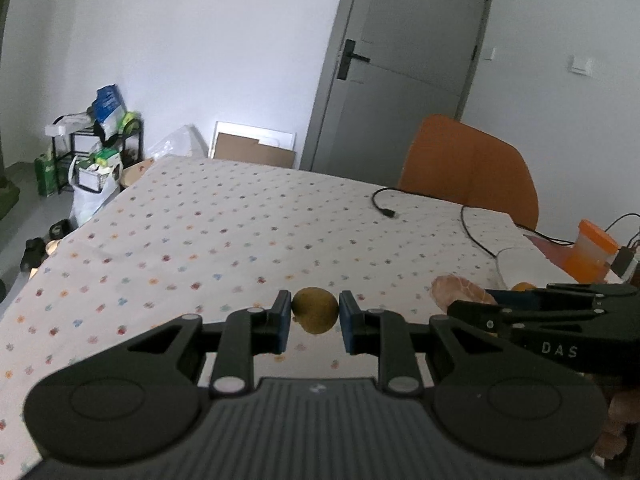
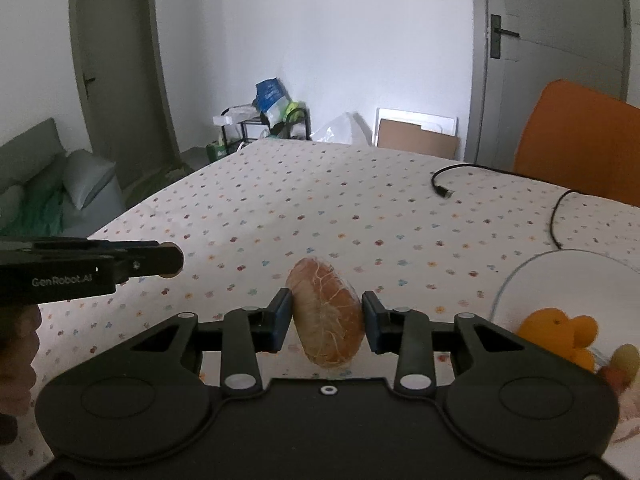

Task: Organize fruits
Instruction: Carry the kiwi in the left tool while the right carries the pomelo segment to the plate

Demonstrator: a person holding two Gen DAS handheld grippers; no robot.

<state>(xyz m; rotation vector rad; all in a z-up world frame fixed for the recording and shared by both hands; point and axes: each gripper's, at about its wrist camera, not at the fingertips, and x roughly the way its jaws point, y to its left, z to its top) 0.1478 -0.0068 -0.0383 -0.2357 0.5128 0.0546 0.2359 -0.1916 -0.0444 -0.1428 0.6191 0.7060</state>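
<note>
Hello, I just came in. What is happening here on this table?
A person is sorting fruit with a handheld gripper in each hand. The left gripper is shut on a small brownish-green fruit, held above the dotted tablecloth. The right gripper grips a peeled orange segment, also lifted off the cloth. To the right is a glass bowl that already holds some orange fruits. Neither held piece is in the bowl yet.

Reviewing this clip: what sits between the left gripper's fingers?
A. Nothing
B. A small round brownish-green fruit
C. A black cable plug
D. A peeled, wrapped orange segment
B: in the left wrist view, the left gripper is shut on a small round brownish-green fruit, pads pressing both sides; the wrapped orange segment is in the right gripper.
</note>
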